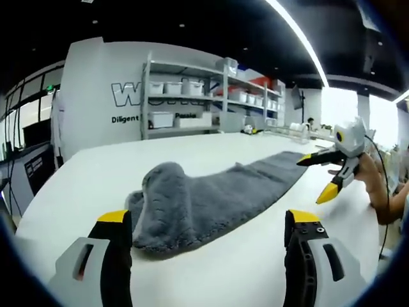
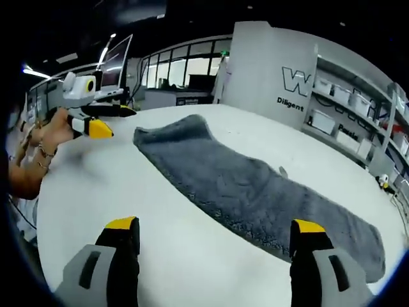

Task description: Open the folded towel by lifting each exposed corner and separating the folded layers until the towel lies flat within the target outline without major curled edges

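A grey towel (image 1: 217, 195) lies as a long strip on the white table (image 1: 96, 173), and its near end rises in a rumpled fold. My left gripper (image 1: 209, 220) is open just short of that folded end and holds nothing. My right gripper (image 1: 313, 181), held in a hand, hovers open by the strip's far end. In the right gripper view the towel (image 2: 249, 185) runs from the upper left down to the lower right. My right gripper (image 2: 215, 225) stands open before its long edge. The left gripper (image 2: 121, 123) is open beside the towel's far end.
Metal shelves with white bins (image 1: 185, 96) stand behind the table, next to a white wall with dark lettering (image 2: 291, 86). A person's forearm (image 1: 383, 198) rests at the table's right edge. Bare tabletop (image 2: 192, 256) surrounds the towel.
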Motion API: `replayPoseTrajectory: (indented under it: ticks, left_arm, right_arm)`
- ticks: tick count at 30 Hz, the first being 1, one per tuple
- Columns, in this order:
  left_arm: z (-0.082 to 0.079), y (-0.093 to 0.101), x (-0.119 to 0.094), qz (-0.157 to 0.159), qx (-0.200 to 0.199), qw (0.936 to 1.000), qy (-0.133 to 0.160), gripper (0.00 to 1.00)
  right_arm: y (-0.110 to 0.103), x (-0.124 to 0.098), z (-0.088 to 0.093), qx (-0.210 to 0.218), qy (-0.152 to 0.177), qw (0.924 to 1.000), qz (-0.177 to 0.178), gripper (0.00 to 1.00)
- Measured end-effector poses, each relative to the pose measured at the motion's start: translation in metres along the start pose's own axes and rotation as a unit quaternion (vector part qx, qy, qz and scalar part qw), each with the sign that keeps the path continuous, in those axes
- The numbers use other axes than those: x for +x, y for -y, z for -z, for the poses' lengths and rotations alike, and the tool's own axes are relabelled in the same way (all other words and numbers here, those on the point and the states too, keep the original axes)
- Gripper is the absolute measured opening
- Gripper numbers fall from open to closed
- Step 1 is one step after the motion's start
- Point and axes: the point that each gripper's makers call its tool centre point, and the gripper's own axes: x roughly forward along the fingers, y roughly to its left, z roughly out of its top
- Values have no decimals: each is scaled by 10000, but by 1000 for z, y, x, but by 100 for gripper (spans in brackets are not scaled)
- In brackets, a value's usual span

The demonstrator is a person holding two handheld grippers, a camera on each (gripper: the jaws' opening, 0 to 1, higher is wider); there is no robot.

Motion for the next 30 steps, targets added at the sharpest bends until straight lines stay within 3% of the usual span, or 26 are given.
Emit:
replayPoseTrajectory:
  ticks: [3, 6, 9, 11, 15, 18, 23, 26, 30]
  left_arm:
    - [-1, -1, 0, 197, 450, 9985, -246, 98]
    - [-8, -5, 1, 206, 581, 9977, -289, 98]
    - [-19, -14, 6, 439, 863, 9948, -321, 97]
    - [-18, -26, 9, 412, 1092, 9917, -537, 95]
    - [-31, -52, 20, 353, 865, 9948, -398, 94]
    - [-31, -66, 27, 316, 926, 9939, -504, 92]
    - [-44, -95, 44, 135, 1000, 9940, -412, 90]
    - [-52, -105, 56, 223, 1003, 9942, -322, 86]
    - [-52, -113, 68, 424, 1065, 9925, -429, 82]
  right_arm:
    - [-9, 0, -4, -70, 80, 9998, -143, 99]
    - [-17, 0, -7, -181, 115, 9994, -268, 99]
    - [-21, -1, -9, -256, 148, 9991, -318, 99]
    - [-23, -1, -11, -293, 179, 9987, -371, 99]
    - [-27, -1, -12, -325, 195, 9983, -451, 99]
    - [-29, -3, -14, -350, 237, 9979, -481, 99]
    - [-31, -4, -16, -356, 306, 9976, -509, 99]
    - [-36, -1, -14, -438, 254, 9971, -576, 99]
    - [-44, 2, -11, -552, 165, 9960, -679, 99]
